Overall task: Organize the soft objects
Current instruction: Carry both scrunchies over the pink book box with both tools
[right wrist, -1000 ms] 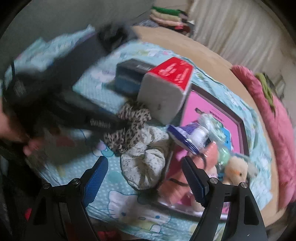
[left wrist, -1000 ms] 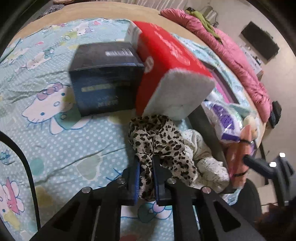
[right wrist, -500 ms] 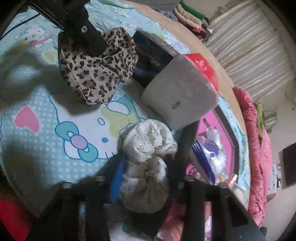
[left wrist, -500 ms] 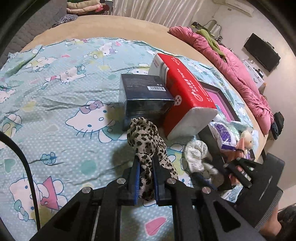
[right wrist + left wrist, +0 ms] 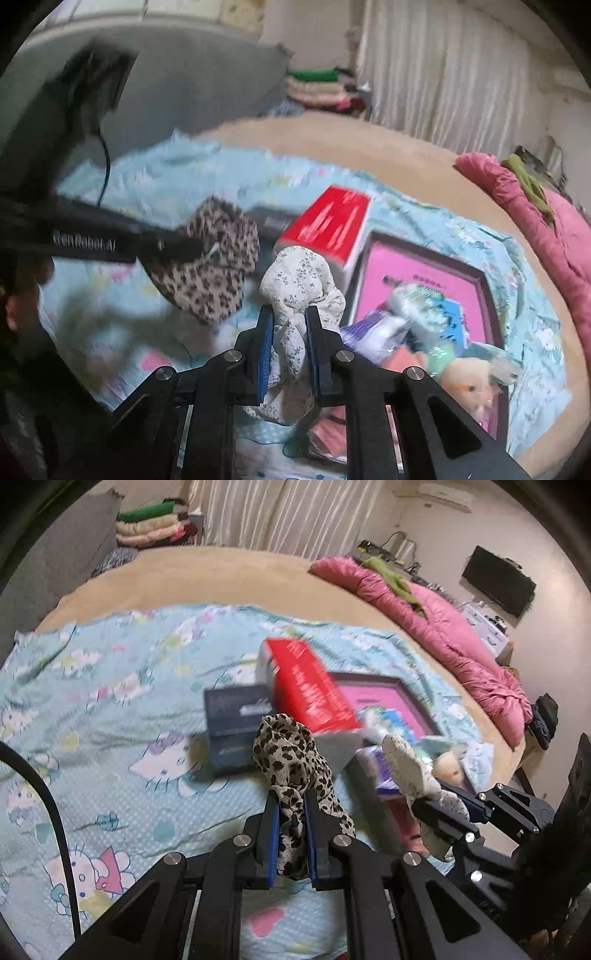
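Two scrunchies are off the bed, one in each of my claws: my left claw (image 5: 290,805) is clamped on the leopard-print scrunchie (image 5: 291,753), and my right claw (image 5: 290,321) is pinched tight on the white floral scrunchie (image 5: 295,284). Both hang above the pale blue cartoon-print sheet (image 5: 110,709), near the red-topped tissue pack (image 5: 310,694) and the dark blue box (image 5: 232,716) (the two stand side by side). Just to my right lies the pink tray (image 5: 406,266), with wrapped packets and a small doll (image 5: 469,380) heaped in its near end.
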